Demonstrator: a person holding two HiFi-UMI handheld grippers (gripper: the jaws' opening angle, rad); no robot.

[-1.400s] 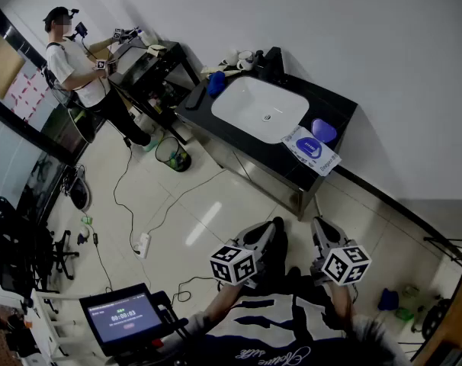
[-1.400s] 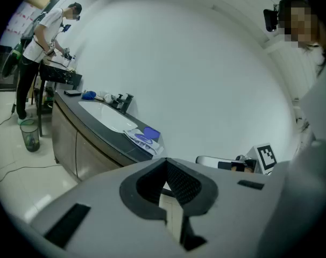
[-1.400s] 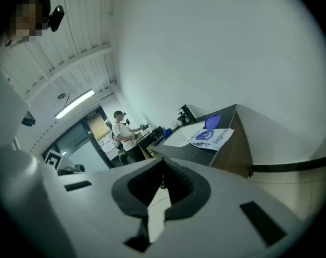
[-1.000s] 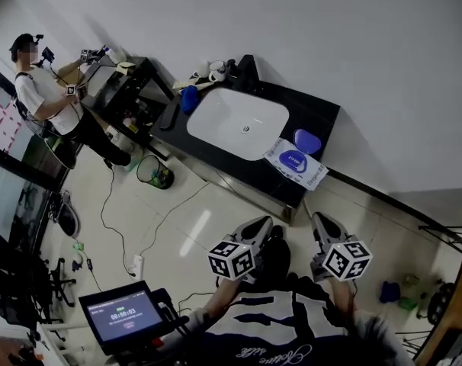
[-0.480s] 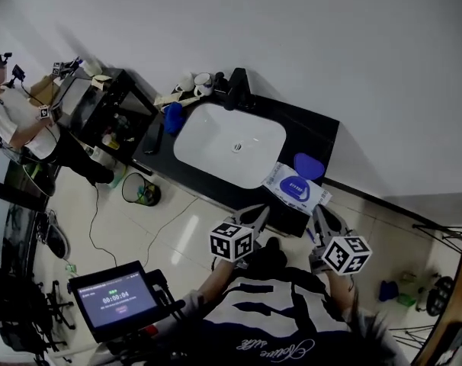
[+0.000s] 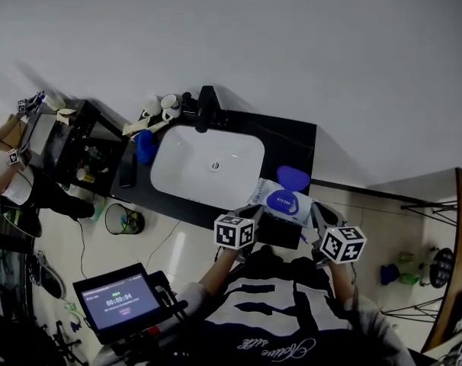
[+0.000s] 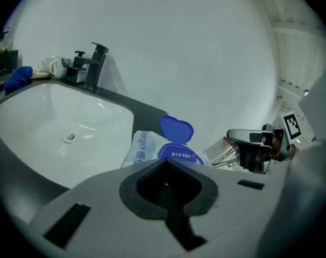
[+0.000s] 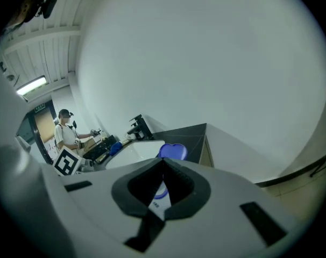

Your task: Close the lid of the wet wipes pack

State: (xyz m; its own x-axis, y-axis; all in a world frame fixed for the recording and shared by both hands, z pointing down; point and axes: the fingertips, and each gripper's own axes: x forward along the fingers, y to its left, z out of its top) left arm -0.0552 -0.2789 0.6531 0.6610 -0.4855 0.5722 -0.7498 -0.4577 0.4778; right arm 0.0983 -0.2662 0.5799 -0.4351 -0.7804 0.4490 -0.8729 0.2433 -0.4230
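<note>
The white wet wipes pack (image 6: 280,202) lies on the black counter (image 6: 296,143) right of the sink, its blue lid (image 6: 293,178) flipped open and standing up. My left gripper (image 6: 251,213) is shut and empty, just short of the pack's near left corner. The right gripper (image 6: 319,213), also shut and empty, hovers off the pack's near right end. In the left gripper view the pack (image 7: 148,149) and raised lid (image 7: 176,129) sit right beyond the jaws (image 7: 165,161). The right gripper view shows the lid (image 8: 172,151) just over its jaws (image 8: 163,161).
A white sink (image 6: 208,166) with a black faucet (image 6: 206,107) takes up the counter's left part. Cups and a blue cloth (image 6: 144,145) lie at its far left. A bin (image 6: 126,221) stands on the floor. Another person (image 8: 66,133) works at a far table.
I have walked up to the counter. Both grippers, held low and away from it earlier, now reach its front edge on either side of the wipes pack.
</note>
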